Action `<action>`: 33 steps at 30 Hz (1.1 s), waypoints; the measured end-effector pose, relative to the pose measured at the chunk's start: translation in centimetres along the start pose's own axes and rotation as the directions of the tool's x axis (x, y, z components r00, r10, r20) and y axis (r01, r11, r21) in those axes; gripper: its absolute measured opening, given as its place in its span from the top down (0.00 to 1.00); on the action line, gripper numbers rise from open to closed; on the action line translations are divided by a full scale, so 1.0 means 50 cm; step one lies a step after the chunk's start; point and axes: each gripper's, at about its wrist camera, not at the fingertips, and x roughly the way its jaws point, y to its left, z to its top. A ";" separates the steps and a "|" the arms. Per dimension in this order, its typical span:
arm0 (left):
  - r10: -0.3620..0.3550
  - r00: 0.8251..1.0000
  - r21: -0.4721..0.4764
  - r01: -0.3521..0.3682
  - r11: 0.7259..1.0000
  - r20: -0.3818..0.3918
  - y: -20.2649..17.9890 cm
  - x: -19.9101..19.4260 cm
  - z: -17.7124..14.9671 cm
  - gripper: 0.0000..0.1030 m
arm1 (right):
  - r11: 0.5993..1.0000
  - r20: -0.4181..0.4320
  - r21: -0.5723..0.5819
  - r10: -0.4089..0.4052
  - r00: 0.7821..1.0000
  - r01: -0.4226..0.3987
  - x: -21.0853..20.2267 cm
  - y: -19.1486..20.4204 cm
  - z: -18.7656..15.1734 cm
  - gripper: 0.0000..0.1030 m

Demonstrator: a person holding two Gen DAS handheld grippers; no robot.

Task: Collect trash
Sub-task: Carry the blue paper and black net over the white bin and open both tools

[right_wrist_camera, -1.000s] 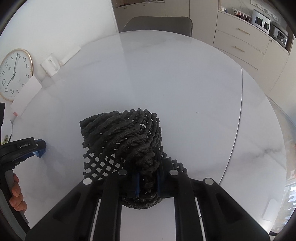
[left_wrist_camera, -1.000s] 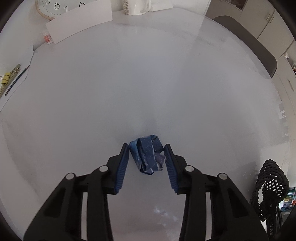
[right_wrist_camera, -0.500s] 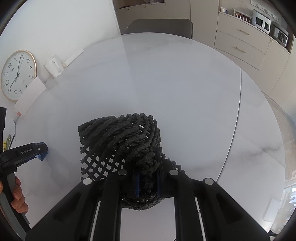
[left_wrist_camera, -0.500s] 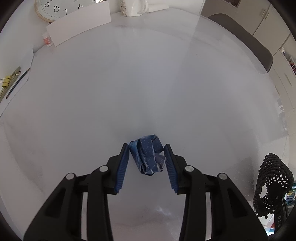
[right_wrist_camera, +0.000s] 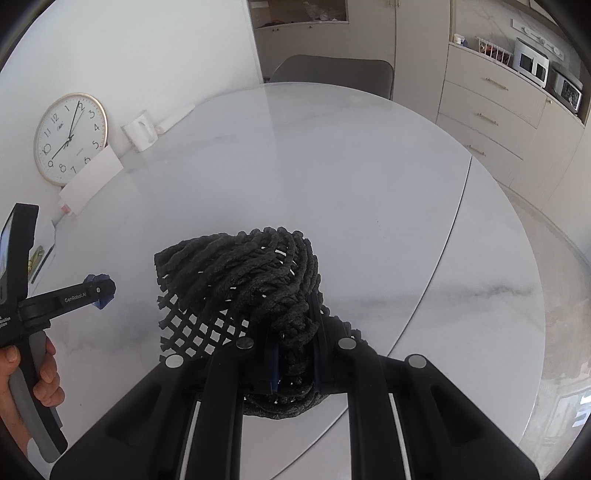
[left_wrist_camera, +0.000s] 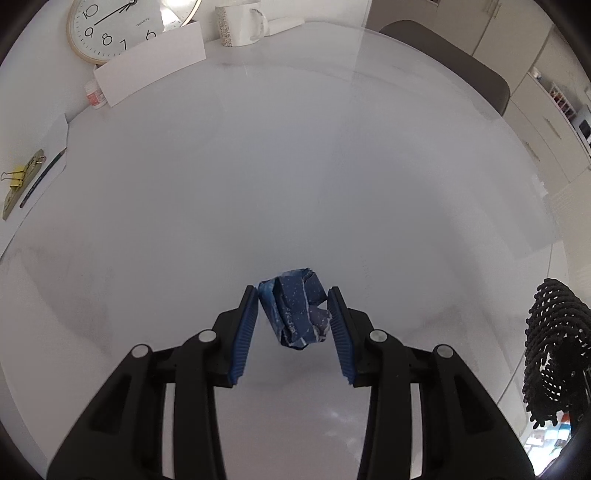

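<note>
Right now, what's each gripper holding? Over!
Left gripper shut on crumpled blue wrapper. Right gripper shut on black net bag. White table between them bare.

Table [left_wrist_camera: 295, 166]: round, white marble-look top.
Clock [left_wrist_camera: 110, 26]: round, gold-rimmed, propped against the wall at the table's far edge.
Card [left_wrist_camera: 151, 62]: white, leaning in front of the clock.
Mug [left_wrist_camera: 240, 22]: white, beside the clock.
Binder clip [left_wrist_camera: 16, 173]: yellow, on paper at left.
Chair [right_wrist_camera: 332, 74]: grey, beyond the table.
Drawers [right_wrist_camera: 491, 110]: beige, at right.
</note>
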 end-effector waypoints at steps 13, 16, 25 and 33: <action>-0.047 0.999 0.122 0.044 0.992 0.023 -0.064 -0.147 -0.195 0.63 | 1.000 -0.035 -0.016 0.025 0.999 -0.025 -0.155 -0.030 -0.183 0.87; -0.056 0.998 0.138 0.051 0.989 0.034 -0.079 -0.193 -0.253 0.63 | 0.999 -0.027 -0.028 0.038 0.999 -0.039 -0.205 -0.032 -0.225 0.87; -0.101 0.991 0.189 0.084 0.978 0.082 -0.130 -0.350 -0.451 0.63 | 0.993 0.034 -0.068 0.101 0.994 -0.098 -0.381 -0.064 -0.348 0.86; -0.178 0.982 0.303 0.152 0.941 0.061 -0.187 -0.439 -0.626 0.63 | 0.995 0.005 -0.032 0.095 0.995 -0.095 -0.478 -0.149 -0.500 0.85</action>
